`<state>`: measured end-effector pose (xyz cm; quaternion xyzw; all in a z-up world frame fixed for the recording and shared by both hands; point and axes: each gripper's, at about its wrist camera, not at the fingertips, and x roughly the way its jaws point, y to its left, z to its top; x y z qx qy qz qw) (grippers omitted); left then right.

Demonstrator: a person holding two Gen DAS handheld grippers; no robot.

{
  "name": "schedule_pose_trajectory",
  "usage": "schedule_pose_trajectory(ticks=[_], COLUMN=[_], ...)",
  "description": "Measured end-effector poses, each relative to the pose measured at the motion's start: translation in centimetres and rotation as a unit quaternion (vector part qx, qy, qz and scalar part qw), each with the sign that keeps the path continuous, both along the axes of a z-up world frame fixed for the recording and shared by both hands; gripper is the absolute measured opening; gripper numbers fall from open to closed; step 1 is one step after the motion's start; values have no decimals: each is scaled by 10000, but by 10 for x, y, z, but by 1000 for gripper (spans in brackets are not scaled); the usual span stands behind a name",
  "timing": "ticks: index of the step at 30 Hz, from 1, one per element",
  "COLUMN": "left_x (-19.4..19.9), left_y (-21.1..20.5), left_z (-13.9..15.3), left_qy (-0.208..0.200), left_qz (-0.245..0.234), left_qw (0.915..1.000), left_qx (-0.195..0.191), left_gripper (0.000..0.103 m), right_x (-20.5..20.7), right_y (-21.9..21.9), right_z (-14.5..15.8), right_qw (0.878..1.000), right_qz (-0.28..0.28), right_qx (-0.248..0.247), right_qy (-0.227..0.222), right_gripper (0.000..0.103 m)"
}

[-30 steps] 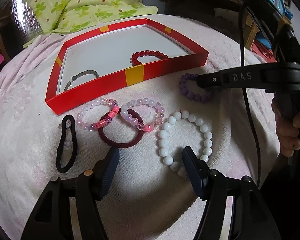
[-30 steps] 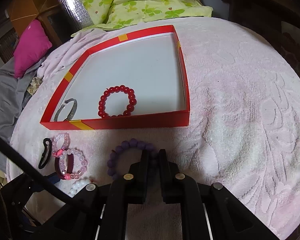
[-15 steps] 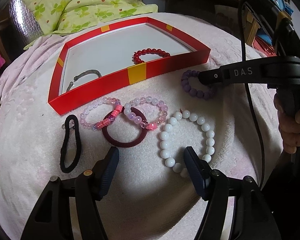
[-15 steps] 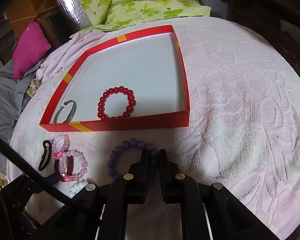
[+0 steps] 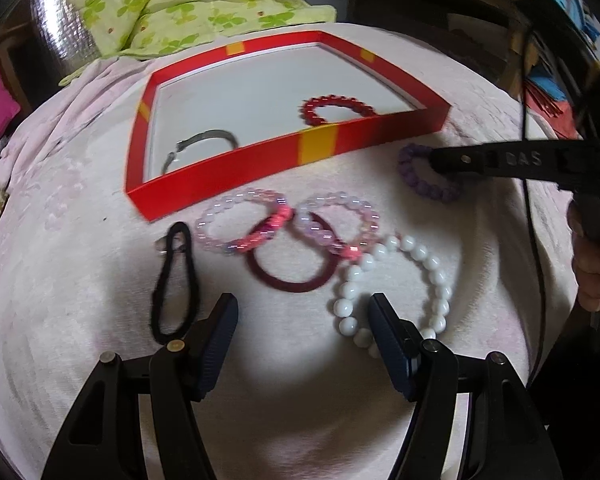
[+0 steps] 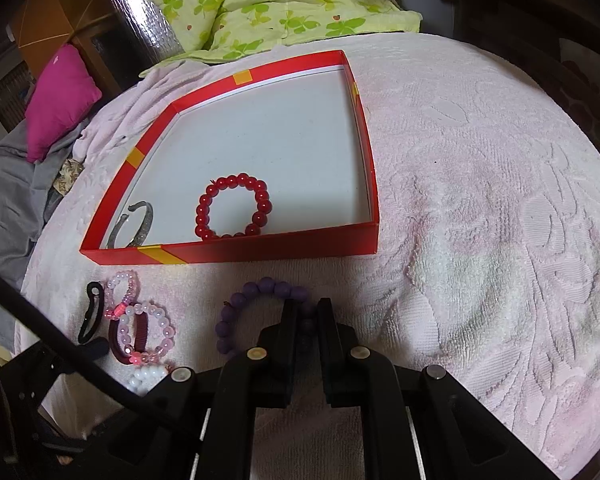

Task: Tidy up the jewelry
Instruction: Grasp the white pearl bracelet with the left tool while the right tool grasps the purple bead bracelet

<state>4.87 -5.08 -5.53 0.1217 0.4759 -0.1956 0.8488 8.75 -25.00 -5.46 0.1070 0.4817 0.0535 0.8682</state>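
- The purple bead bracelet (image 6: 260, 304) lies on the pink towelling bedspread (image 6: 480, 220), just outside the near wall of the red tray (image 6: 260, 250) and near its right corner.
- The right tongs (image 6: 307, 312) are pinched nearly shut on the right side of that bracelet, with a few beads caught between the pads; the rest of the loop lies slack on the bedspread.
- Judgement: the step in hand is to carry this bracelet into the tray. Lift straight up first, so the loose part clears the tray wall instead of snagging on it.
- Keep the pinch firm; round beads on a cord can roll out of a narrow bite.
- Inside the tray, the red bead bracelet (image 6: 234, 208) sits close to the near wall and a grey bangle (image 6: 138, 224) lies in the left corner. The bare floor beyond the red bracelet looks the tidier place to let go.
- The left tongs (image 5: 302, 320) stand wide with nothing between them, over the bedspread beside the white bead bracelet (image 5: 396, 288). One finger overlaps its beads in this view; whether it touches them I cannot tell.
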Motion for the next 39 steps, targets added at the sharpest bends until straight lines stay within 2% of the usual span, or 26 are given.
schedule_pose_trajectory(ticks=[10, 13, 16, 20, 23, 27, 31, 33, 34, 36, 37, 38, 39], left_x=[17, 13, 4, -2, -4, 6, 6, 6, 3, 1, 0, 1, 3], left_y=[29, 28, 26, 15, 8, 6, 2, 0, 0, 0, 0, 1, 2], left_z=[0, 3, 10, 14, 11, 1, 0, 0, 0, 2, 2, 3, 2], left_qy=[66, 43, 85, 162, 230, 407, 336, 229, 189, 171, 165, 161, 161], left_qz=[515, 449, 262, 14, -87, 99, 63, 3, -28, -65, -69, -77, -83], left_qw=[9986, 9989, 9984, 9972, 9975, 9977, 9982, 9990, 9992, 9990, 9988, 9987, 9987], left_qx=[-61, -146, -492, -735, -660, -528, -483, -377, -352, -412, -446, -470, -487], left_gripper=[70, 69, 69, 69, 70, 69, 69, 63, 54, 44, 32, 25, 22], right_x=[-1, -1, 0, 0, 0, 0, 0, -1, -1, -2, -2, -1, -1], right_y=[0, 0, 0, -1, -4, -6, -6, -7, -7, -7, -6, -6, -5], right_z=[0, 0, 0, 0, 0, -1, -1, -1, -1, 0, 0, 0, 0], right_qw=[10000, 10000, 10000, 10000, 9998, 9997, 9998, 9998, 9998, 9998, 9999, 9999, 9999], right_qz=[-15, -18, -46, -43, -35, -9, 8, 17, 27, 46, 49, 54, 62], right_qx=[19, 24, 46, 76, 171, 229, 216, 207, 195, 168, 154, 141, 106], right_qy=[2, 3, 10, 3, 0, -4, -4, -11, -15, -21, -25, -27, -32], right_gripper=[11, 11, 13, 13, 13, 13, 13, 13, 13, 13, 13, 13, 13])
